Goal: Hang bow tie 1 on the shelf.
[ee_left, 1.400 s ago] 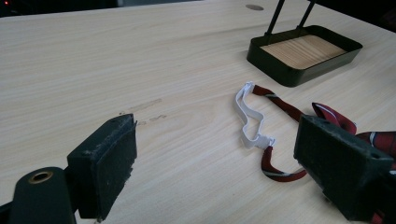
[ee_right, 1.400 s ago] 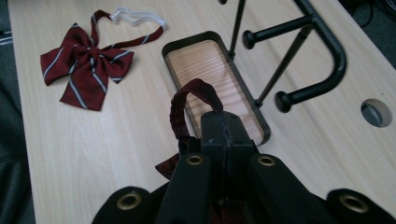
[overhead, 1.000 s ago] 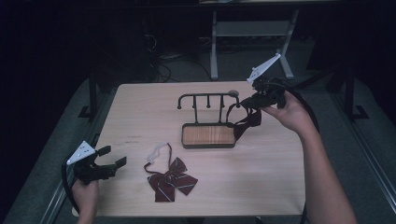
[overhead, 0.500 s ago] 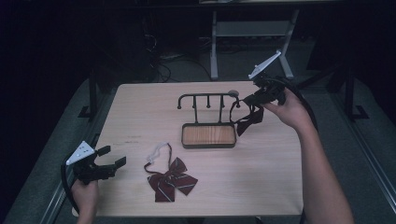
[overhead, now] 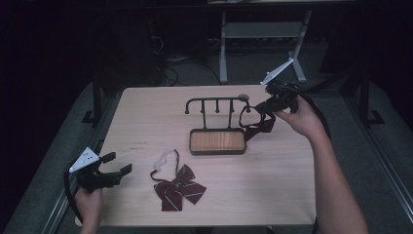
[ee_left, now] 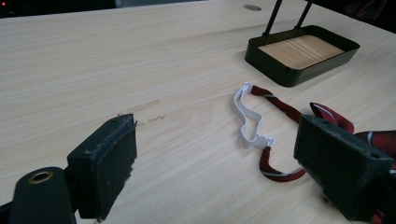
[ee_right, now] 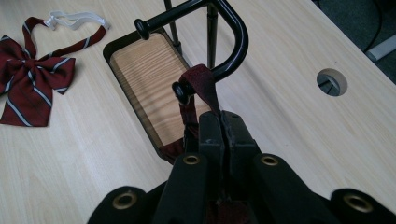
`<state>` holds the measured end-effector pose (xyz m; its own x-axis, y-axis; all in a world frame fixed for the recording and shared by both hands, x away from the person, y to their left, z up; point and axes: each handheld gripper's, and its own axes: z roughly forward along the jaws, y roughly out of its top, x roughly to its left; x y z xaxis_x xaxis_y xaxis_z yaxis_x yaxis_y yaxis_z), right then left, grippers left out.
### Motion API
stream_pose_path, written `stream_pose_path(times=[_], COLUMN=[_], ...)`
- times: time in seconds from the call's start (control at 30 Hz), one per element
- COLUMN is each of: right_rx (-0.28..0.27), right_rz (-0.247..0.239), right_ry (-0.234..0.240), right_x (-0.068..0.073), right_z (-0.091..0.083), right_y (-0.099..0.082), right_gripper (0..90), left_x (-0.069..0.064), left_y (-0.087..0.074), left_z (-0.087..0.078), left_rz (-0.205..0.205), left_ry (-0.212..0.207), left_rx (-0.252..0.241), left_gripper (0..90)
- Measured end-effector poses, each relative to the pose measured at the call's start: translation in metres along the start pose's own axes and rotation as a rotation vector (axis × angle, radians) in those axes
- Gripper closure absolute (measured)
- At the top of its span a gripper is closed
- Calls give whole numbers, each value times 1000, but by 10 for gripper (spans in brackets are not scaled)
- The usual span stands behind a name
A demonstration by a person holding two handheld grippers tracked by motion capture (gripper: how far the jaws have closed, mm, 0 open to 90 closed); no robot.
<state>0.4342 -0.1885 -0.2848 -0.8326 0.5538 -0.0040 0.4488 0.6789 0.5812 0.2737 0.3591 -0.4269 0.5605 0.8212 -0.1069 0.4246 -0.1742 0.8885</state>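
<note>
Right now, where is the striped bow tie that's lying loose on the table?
In the high view the striped bow tie lies flat on the table near its front edge, between the open left tongs and the wooden tray, its white strap pointing toward the tray.

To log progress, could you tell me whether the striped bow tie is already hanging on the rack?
No, the striped bow tie lies flat on the table, apart from the rack.

Dim room, grey floor (overhead: pixel 195 73), white stand (overhead: pixel 258 31) behind wooden table (overhead: pixel 272 185).

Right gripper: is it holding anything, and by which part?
The right gripper pinches the dark red strap just below where it loops over the rack's hook.
</note>
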Motion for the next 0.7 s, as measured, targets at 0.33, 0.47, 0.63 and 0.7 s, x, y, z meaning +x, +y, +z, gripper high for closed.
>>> stream_pose_path(times=[0.33, 0.47, 0.63, 0.7], right_rx=[5, 5, -4, -7], right_rz=[4, 6, 0, 3], right_ry=[9, 10, 7, 6], right_x=[2, 2, 3, 4], right_z=[8, 9, 6, 4], right_y=[-6, -8, -10, -11], right_gripper=[840, 835, 823, 812], left_x=[0, 0, 0, -1], left_y=[0, 0, 0, 1], left_z=[0, 0, 0, 0], left_rz=[2, 3, 9, 8], left_ry=[-8, -9, -14, -16], left_rx=[-2, -4, -2, -3], left_gripper=[128, 128, 128, 128])
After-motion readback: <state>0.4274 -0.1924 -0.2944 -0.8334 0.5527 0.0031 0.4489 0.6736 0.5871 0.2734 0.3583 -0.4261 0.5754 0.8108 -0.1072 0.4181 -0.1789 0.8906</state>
